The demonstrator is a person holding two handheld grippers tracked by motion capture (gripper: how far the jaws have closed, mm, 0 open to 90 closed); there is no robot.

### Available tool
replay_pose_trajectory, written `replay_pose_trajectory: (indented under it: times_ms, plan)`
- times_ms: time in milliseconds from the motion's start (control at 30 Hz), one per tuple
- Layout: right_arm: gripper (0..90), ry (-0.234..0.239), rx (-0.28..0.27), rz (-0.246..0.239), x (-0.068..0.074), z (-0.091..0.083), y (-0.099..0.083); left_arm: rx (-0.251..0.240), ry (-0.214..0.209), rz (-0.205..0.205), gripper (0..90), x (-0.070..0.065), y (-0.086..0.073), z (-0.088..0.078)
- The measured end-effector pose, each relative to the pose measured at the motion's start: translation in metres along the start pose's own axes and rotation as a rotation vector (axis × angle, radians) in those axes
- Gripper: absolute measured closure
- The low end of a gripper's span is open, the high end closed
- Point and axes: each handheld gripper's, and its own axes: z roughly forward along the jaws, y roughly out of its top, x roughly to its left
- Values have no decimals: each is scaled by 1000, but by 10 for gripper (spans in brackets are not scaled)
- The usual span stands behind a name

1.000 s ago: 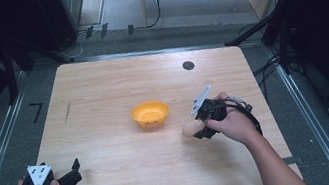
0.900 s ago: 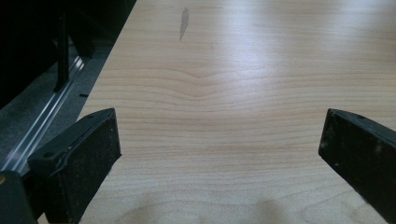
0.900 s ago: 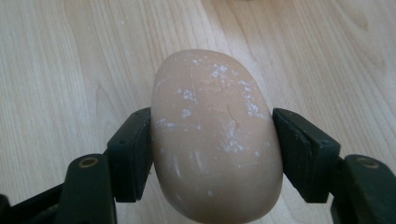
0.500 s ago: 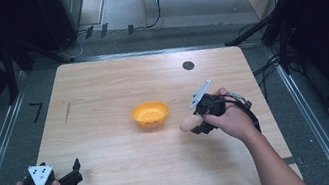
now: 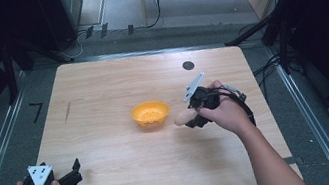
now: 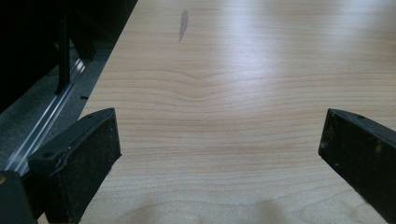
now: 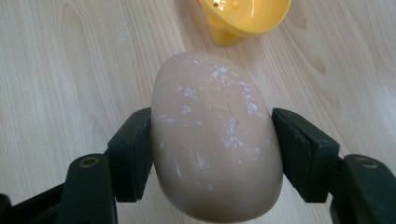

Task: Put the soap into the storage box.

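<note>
1. Orange bowl point(image 5: 150, 113): stood near the middle of the desk point(image 5: 102, 98); the right gripper view showed small yellowish bits inside.
2. Beige egg-shaped item point(image 7: 217, 140): dusted with white specks, clamped between the jaws of the right gripper point(image 5: 188, 117), just beside the bowl on its right-edge side.
3. Left gripper point(image 5: 75, 171): jaws wide apart, nothing between them, near the desk's near-left corner.

Bright table, dark surround.
Overhead light puts pale glare on the table point(image 6: 261, 42) toward 12 o'clock in the left gripper view; high view soft, edges black at 3 and 9 o'clock.
</note>
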Motion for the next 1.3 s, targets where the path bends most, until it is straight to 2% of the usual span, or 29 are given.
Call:
replay_pose_trajectory:
  times_ms: [400,900,967,1300]
  plan:
    - [349,-21,-17,-12,-5,-7,19,1,-3,0,0,0,0,0]
    - [350,-20,-26,-27,-8,-11,38,-2,-5,-4,0,1,0,0]
    - [350,-26,-35,-39,-10,-11,41,-2,-5,-5,0,1,0,0]
    - [351,-7,-42,-29,-11,-2,55,-3,-5,-10,0,1,0,0]
